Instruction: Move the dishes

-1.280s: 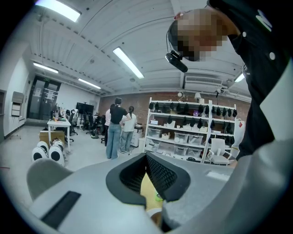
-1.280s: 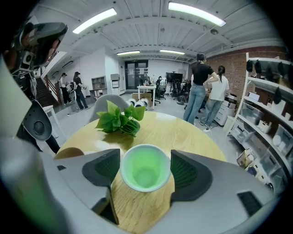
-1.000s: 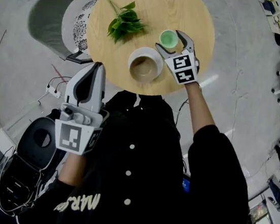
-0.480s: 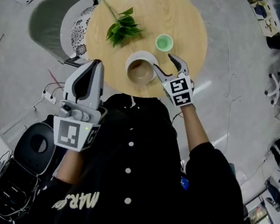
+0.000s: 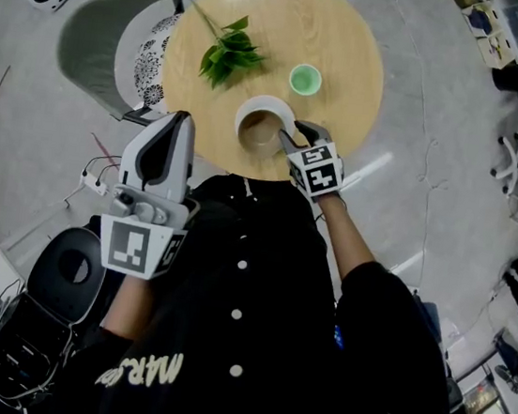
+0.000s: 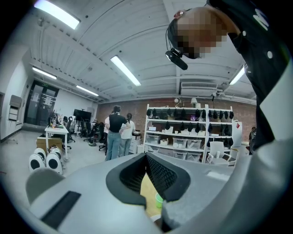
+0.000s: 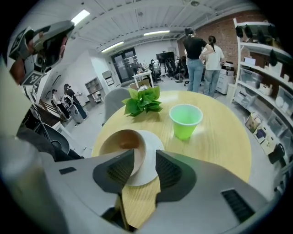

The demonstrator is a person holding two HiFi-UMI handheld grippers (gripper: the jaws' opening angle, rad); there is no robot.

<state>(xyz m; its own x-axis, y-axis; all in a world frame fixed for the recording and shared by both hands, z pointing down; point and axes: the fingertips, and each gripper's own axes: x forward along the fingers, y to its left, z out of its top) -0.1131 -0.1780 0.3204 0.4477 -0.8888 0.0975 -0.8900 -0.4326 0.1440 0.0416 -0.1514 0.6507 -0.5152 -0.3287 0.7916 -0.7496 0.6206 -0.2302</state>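
Note:
A tan bowl (image 5: pixel 262 130) sits on a white plate (image 5: pixel 263 105) at the near edge of the round wooden table (image 5: pixel 348 33). My right gripper (image 5: pixel 287 139) is at the plate's near right side. In the right gripper view the right gripper (image 7: pixel 144 155) is open, its jaws straddling the rim of the bowl (image 7: pixel 120 144) over the plate (image 7: pixel 153 141), with a gap still showing. A green cup (image 5: pixel 304 79) stands apart, farther back. My left gripper (image 5: pixel 181 123) hovers off the table's near left edge; this left gripper (image 6: pixel 146 156) is shut on nothing.
A leafy green sprig (image 5: pixel 227 52) lies at the table's far left. A grey chair (image 5: pixel 97 38) stands against the table's left side. A black machine (image 5: pixel 67 266) sits on the floor at lower left. The green cup (image 7: pixel 185 119) stands right of the bowl.
My right gripper has pulled back from the green cup and swung left to the bowl and plate, its jaws narrower now. The left gripper has stayed put.

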